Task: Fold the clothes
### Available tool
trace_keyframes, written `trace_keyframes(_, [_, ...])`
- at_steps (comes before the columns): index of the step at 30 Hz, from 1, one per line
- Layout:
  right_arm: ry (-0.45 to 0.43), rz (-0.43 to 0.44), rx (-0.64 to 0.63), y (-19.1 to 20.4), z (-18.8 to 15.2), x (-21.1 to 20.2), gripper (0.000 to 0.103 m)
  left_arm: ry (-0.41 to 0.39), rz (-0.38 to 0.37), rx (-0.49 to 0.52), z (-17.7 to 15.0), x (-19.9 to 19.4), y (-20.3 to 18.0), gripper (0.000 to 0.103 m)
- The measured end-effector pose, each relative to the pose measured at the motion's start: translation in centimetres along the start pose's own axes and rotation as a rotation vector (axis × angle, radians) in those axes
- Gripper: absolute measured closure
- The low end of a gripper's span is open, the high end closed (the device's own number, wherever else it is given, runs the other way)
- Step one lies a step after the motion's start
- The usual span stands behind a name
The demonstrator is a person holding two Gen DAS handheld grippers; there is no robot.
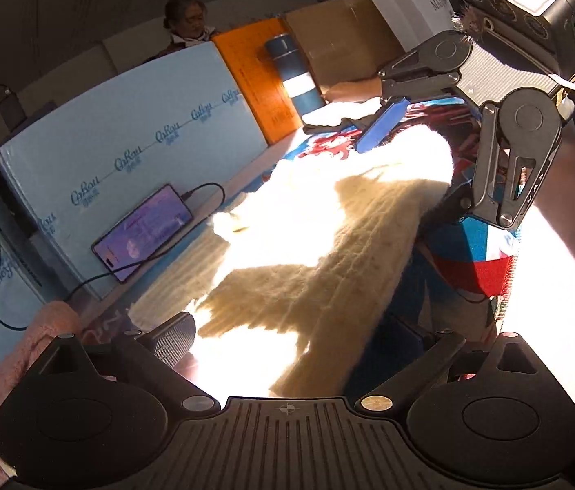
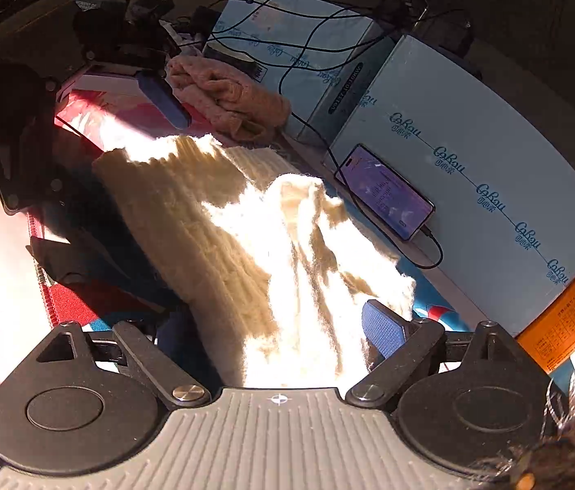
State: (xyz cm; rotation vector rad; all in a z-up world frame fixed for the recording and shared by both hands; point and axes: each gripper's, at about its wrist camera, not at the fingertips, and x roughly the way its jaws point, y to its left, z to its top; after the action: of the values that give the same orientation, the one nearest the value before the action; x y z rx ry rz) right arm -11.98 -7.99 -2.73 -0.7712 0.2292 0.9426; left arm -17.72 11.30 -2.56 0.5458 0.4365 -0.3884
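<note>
A cream knitted sweater (image 1: pixel 311 253) lies on a colourful patterned cloth, half in strong sunlight; it also shows in the right wrist view (image 2: pixel 222 220). My left gripper (image 1: pixel 287 347) has its jaws wide apart around the sweater's near edge. My right gripper (image 2: pixel 283 326) also stands wide open around the sweater's other end, its blue finger pad (image 2: pixel 383 328) beside the knit. The right gripper (image 1: pixel 409 159) shows in the left wrist view at the sweater's far end, and the left gripper (image 2: pixel 107 163) in the right wrist view.
A pink fluffy garment (image 2: pixel 226 98) lies bunched by the boxes. Light blue cartons (image 1: pixel 124 134), an orange box (image 1: pixel 263 81) and a blue flask (image 1: pixel 293 73) line the far side. A phone (image 1: pixel 144 230) on a cable leans on a carton. A person (image 1: pixel 187 24) sits behind.
</note>
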Motion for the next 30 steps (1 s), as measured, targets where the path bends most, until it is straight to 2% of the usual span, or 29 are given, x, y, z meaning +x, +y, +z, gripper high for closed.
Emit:
trace_keyframes(1, [-0.001, 0.009, -0.03, 0.3, 0.2, 0.0, 0.036, -0.003, -0.005, -0.011, 0.0, 0.1, 0.2, 0.007])
trace_keyframes(2, [-0.002, 0.019, -0.06, 0.7, 0.4, 0.1, 0.051, -0.005, -0.011, -0.021, 0.0, 0.3, 0.4, 0.013])
trace_keyframes(3, [-0.001, 0.032, -0.06, 0.6, 0.5, 0.1, 0.057, -0.007, -0.018, -0.023, 0.0, 0.2, 0.5, 0.022])
trace_keyframes(4, [0.001, 0.046, -0.053, 0.5, 0.6, 0.1, 0.064, -0.01, -0.024, -0.012, -0.1, 0.1, 0.5, 0.027])
trace_keyframes(5, [0.002, 0.06, -0.046, 0.3, 0.7, 0.1, 0.066, -0.014, -0.029, 0.001, -0.1, 0.1, 0.4, 0.04])
trace_keyframes(6, [0.004, 0.074, -0.039, 0.2, 0.8, 0.1, 0.068, -0.021, -0.039, 0.027, -0.1, 0.0, 0.2, 0.058])
trace_keyframes(7, [0.006, 0.089, -0.032, 0.1, 0.9, 0.2, 0.071, -0.023, -0.029, 0.063, -0.2, 0.0, -0.3, 0.064])
trace_keyframes(8, [-0.001, 0.113, -0.018, -0.1, 1.1, -0.3, 0.075, -0.025, -0.01, 0.089, -0.2, -0.1, -0.6, 0.075])
trace_keyframes(9, [-0.009, 0.139, -0.004, -0.2, 1.4, -0.9, 0.077, -0.027, 0.01, 0.113, -0.3, -0.2, -1.0, 0.079])
trace_keyframes(10, [-0.018, 0.165, 0.011, -0.4, 1.6, -1.4, 0.078, -0.034, -0.002, 0.113, -0.4, -0.9, -1.2, 0.08])
trace_keyframes(12, [-0.034, 0.218, 0.04, -0.7, 2.1, -2.6, 0.079, -0.048, -0.036, 0.104, -0.8, -2.5, -1.6, 0.081])
trace_keyframes(15, [-0.059, 0.297, 0.084, -1.1, 2.8, -4.3, 0.08, -0.086, -0.126, 0.056, -1.5, -6.6, -2.4, 0.081])
trace_keyframes(17, [-0.076, 0.349, 0.113, -1.5, 3.2, -5.4, 0.08, -0.112, -0.197, -0.012, -1.8, -8.8, -2.6, 0.081])
trace_keyframes(19, [-0.093, 0.402, 0.142, -1.8, 3.7, -6.5, 0.08, -0.153, -0.233, -0.09, -2.1, -9.9, -2.1, 0.081])
trace_keyframes(21, [-0.11, 0.455, 0.172, -2.1, 4.2, -7.7, 0.08, -0.182, -0.191, -0.141, -2.1, -9.8, -1.6, 0.081])
trace_keyframes(25, [-0.151, 0.537, 0.312, -5.8, 5.0, -5.0, 0.081, -0.239, -0.103, -0.266, -2.1, -9.1, 0.1, 0.08])
trace_keyframes(28, [-0.177, 0.564, 0.42, -9.2, 5.0, -2.6, 0.081, -0.291, -0.078, -0.42, -2.3, -8.2, 2.6, 0.071])
trace_keyframes(30, [-0.183, 0.569, 0.505, -11.3, 4.4, -0.6, 0.081, -0.323, -0.062, -0.549, -2.6, -7.5, 4.3, 0.04])
